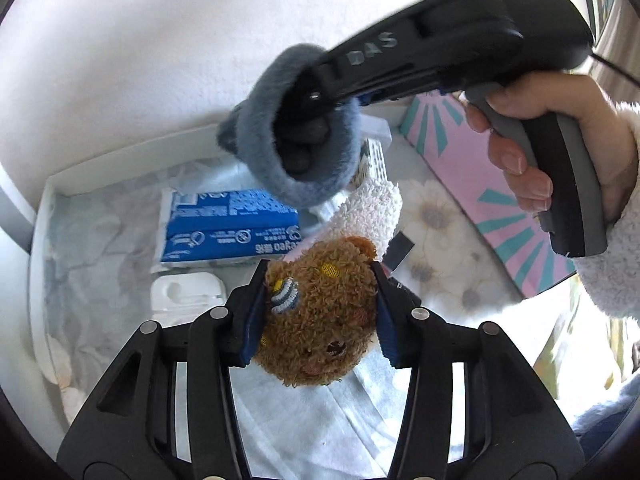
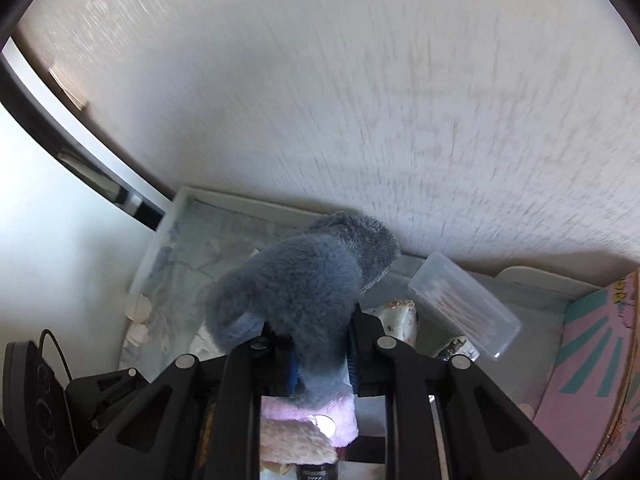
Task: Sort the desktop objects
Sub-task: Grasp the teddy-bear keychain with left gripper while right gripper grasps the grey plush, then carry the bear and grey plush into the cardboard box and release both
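The left hand-held gripper (image 1: pixel 318 312) is clamped on the head of a brown teddy bear (image 1: pixel 320 316), which lies over the floral cloth (image 1: pixel 436 216), just beside a blue tissue pack (image 1: pixel 228 224) in the white tray (image 1: pixel 40 248). The right hand-held gripper (image 2: pixel 320 354) is closed on a grey plush toy (image 2: pixel 292 280), raised above the tray, near a clear cotton-swab box (image 2: pixel 464 306)

You've got a brown plush bear (image 1: pixel 320 312) with yellow patches, grey-blue plush (image 2: pixel 296 280), blue-white tissue pack (image 1: pixel 228 228), pink-teal striped box (image 1: pixel 492 200).
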